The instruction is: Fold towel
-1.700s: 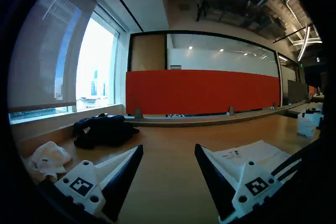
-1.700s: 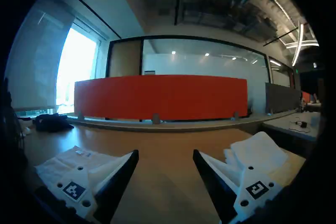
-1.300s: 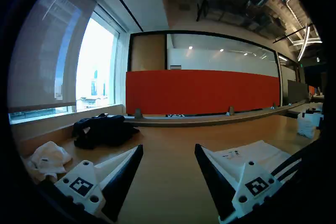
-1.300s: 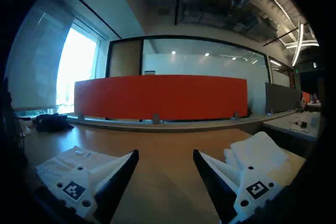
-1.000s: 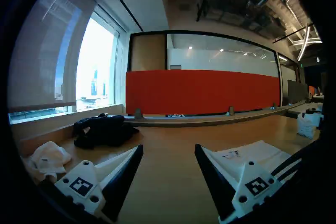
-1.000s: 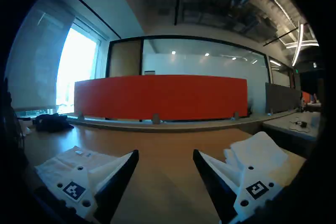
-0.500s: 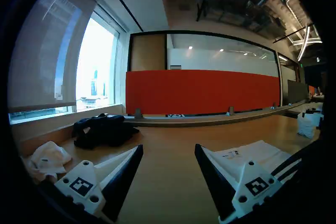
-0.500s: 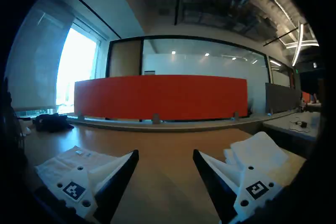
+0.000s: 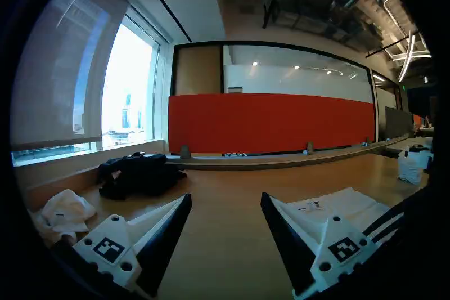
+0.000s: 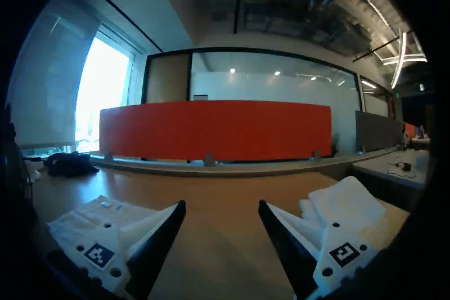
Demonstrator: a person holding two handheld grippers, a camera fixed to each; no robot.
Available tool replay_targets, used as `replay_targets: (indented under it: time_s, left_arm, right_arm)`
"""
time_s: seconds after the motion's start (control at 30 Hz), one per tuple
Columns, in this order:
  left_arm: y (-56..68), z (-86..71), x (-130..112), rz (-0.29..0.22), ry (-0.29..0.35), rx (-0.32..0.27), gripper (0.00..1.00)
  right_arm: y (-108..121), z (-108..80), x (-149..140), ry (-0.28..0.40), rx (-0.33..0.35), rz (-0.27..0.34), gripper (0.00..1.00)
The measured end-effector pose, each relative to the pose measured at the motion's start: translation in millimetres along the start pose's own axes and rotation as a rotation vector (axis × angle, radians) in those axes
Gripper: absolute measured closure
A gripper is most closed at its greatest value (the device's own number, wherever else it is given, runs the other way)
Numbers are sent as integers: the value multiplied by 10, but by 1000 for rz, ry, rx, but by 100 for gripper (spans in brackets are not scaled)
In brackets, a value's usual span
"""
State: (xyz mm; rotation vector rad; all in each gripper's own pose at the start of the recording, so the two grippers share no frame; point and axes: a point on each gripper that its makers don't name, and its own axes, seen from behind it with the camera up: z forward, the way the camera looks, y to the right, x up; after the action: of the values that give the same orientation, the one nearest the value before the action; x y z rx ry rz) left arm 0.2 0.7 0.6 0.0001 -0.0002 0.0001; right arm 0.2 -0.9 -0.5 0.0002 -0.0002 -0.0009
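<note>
Holds the left tool (image 9: 225,210) and right tool (image 10: 221,213) low over the bench (image 9: 236,179), flanking the towel (image 9: 343,204) spread flat between them, presumably for a corner pickup from either side. Shows both tools released, wide apart, nothing between the fingers. Has a folded stack (image 10: 346,201) off to the right, likely finished.

On the table (image 9: 225,243), the spread towel (image 9: 343,204) lies between my left gripper (image 9: 225,196) and my right gripper (image 10: 221,203). Folded stack (image 10: 343,201): right of it. Garment (image 9: 138,173) and loose cloth (image 9: 64,213): far left. Divider (image 10: 216,130): behind.
</note>
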Motion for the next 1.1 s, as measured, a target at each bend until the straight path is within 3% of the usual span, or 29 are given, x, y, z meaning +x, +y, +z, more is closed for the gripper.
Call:
replay_targets:
  time_s: [0.77, 1.1]
  left_arm:
    - [-42, 26, 6, -2, -17, 16, 9]
    - [-30, 10, 513, -5, -7, 5, 9]
  right_arm:
    - [15, 1, -25, -20, -19, -1, 0]
    - [-48, -45, 543, 1, -19, 1, 0]
